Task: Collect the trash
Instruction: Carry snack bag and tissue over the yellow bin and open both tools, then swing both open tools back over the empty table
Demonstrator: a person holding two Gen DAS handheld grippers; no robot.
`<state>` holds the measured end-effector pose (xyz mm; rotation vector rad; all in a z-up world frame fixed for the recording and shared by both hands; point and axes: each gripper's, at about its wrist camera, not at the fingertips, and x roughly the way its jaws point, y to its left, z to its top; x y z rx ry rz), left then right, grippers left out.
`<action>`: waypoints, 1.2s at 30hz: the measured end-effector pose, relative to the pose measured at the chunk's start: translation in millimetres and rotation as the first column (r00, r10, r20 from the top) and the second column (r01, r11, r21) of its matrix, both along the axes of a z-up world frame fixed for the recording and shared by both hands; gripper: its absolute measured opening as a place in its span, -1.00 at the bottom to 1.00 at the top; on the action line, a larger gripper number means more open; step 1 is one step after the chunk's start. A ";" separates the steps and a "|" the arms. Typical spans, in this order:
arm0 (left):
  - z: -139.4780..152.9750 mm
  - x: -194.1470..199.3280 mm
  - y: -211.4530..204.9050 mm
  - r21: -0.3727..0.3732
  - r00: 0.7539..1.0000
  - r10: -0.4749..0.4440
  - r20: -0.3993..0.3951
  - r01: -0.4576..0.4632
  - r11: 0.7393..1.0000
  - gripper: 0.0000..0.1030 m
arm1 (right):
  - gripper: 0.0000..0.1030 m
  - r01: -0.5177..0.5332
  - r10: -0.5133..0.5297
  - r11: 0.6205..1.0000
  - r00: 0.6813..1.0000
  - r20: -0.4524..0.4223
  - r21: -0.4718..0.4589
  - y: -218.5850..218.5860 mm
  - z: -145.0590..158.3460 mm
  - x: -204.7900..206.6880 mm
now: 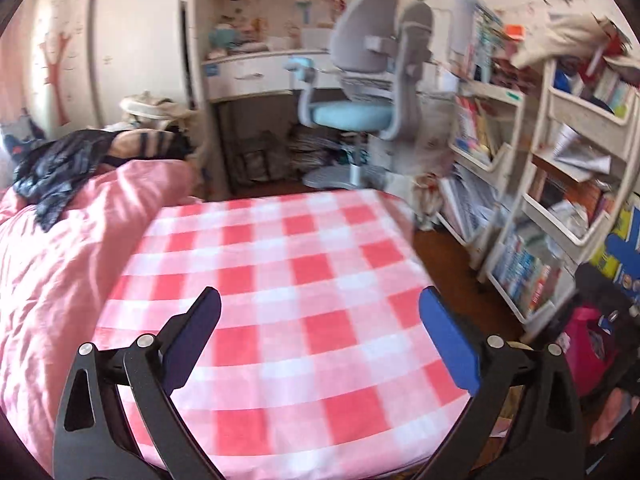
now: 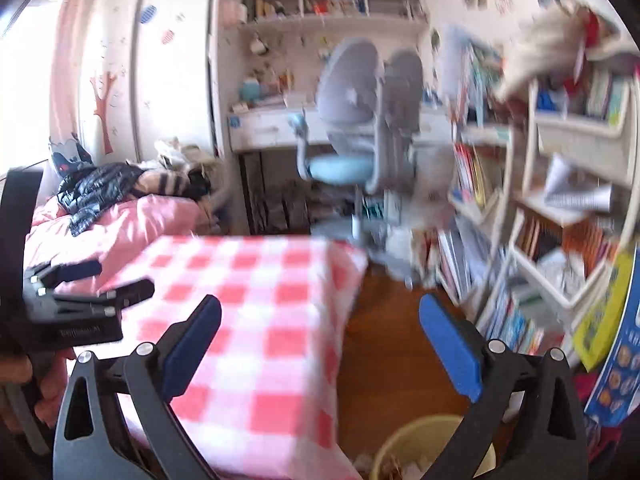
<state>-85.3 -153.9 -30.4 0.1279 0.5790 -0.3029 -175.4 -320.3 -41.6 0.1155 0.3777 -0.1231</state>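
My left tool (image 1: 320, 316): jaws spread wide, nothing between them, held level above the red-and-white checked bench (image 1: 280, 264), pointing across it toward the desk chair (image 1: 360, 92).

My right tool (image 2: 320, 320): jaws likewise spread and unloaded, hanging past the bench's right edge over the wooden floor (image 2: 384, 344), aimed forward and slightly down.

Yellow bin (image 2: 400, 444): on the floor just beside the bench, directly under my right tool, mouth upward; crumpled trash (image 2: 396, 466) lies inside, blurred, its long axis not readable.

Pink bedding (image 1: 52, 264): left of the bench.

Bookshelves (image 1: 560, 184): right side, crowded.
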 end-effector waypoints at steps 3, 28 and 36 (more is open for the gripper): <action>11.2 2.8 36.5 0.002 0.999 0.047 0.026 -0.047 0.999 0.86 | 0.85 -0.043 0.043 0.999 0.998 0.040 0.000 25.9 11.6 3.9; 19.5 3.3 93.7 -0.035 0.991 0.123 0.050 -0.121 0.992 0.86 | 0.85 0.020 -0.003 0.992 0.991 0.136 -0.125 56.7 7.1 15.9; 21.6 2.9 97.7 -0.051 0.990 0.131 0.056 -0.128 0.990 0.86 | 0.85 0.011 0.003 0.991 0.995 0.102 -0.135 59.4 5.7 21.8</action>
